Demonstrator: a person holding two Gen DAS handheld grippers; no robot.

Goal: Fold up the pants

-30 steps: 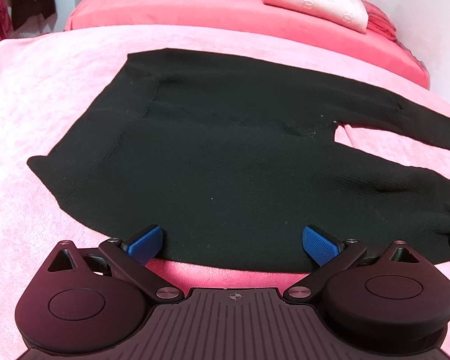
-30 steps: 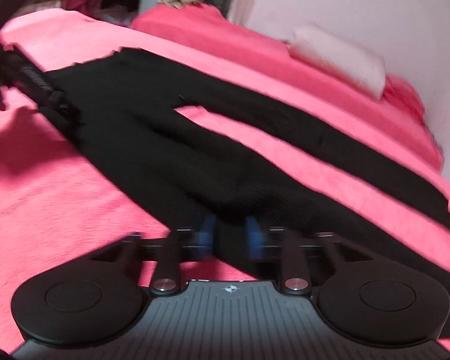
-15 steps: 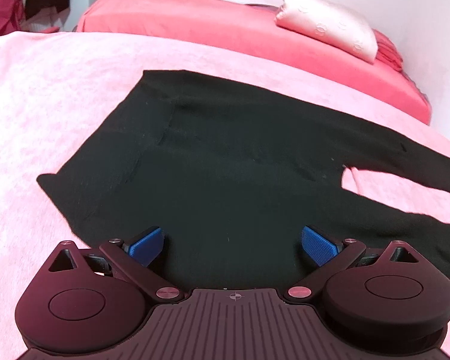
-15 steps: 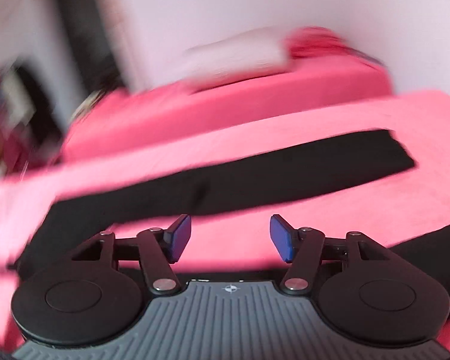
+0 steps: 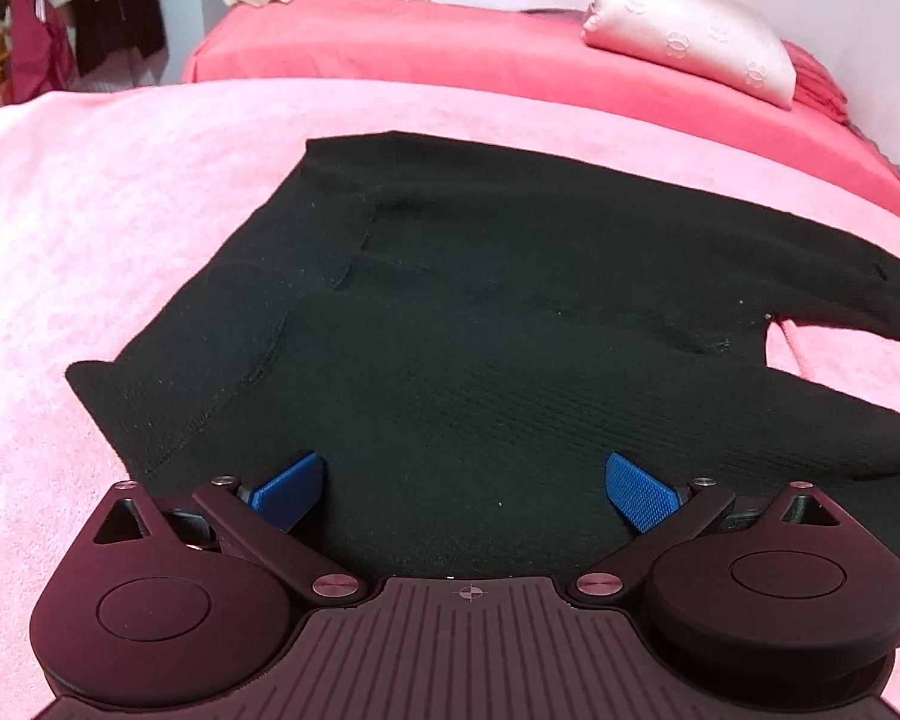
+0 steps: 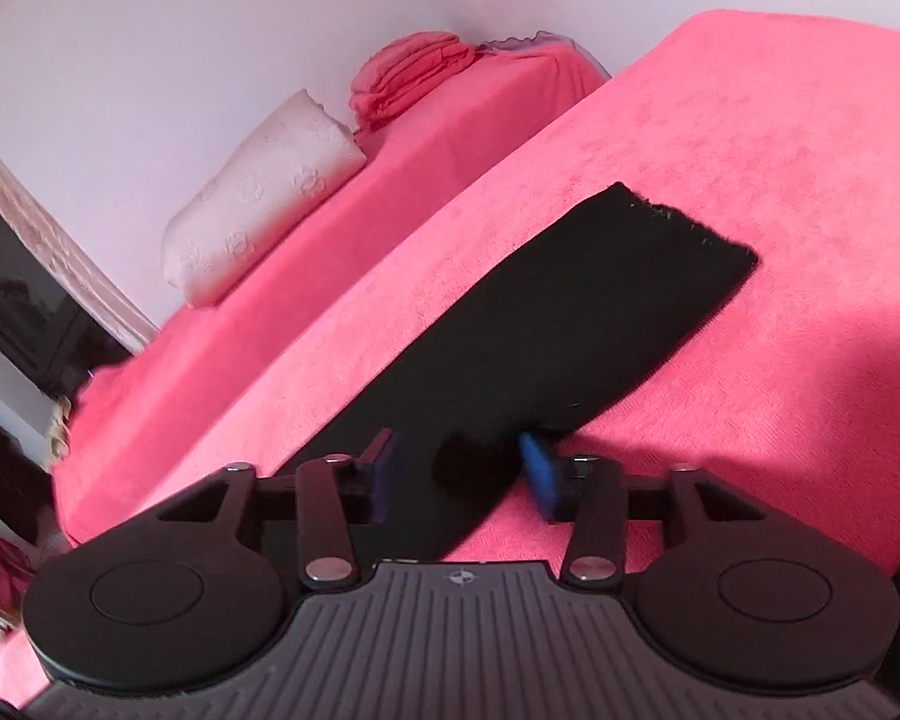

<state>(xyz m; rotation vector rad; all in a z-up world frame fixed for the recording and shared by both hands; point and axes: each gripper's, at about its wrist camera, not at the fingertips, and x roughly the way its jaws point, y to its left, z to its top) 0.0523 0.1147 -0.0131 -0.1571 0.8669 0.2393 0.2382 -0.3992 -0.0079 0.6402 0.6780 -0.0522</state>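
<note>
Black knit pants (image 5: 480, 324) spread flat on pink blanket (image 5: 90, 252), waistband toward the left of the left wrist view, legs running off to the right. Left gripper (image 5: 465, 489) now closer in over the hip area than a second ago, near edge of fabric no longer visible ahead of the blue pads (image 5: 288, 489); spread wide, holding nothing. Right gripper (image 6: 459, 468) changed most: half a second ago hovering spread above bare blanket between the two legs, now lowered onto one pant leg (image 6: 570, 324), fingers partly closed with fabric bunched between them; whether cloth is firmly pinched cannot be told. Leg's long axis runs diagonally from the gripper up to the right, raw hem (image 6: 690, 222) at the far end. Satin pillow (image 6: 258, 210) and folded red cloth (image 6: 414, 72) on the red bed (image 6: 450, 132) behind, against the wall. Hanging clothes (image 5: 90, 6) at far left.
</note>
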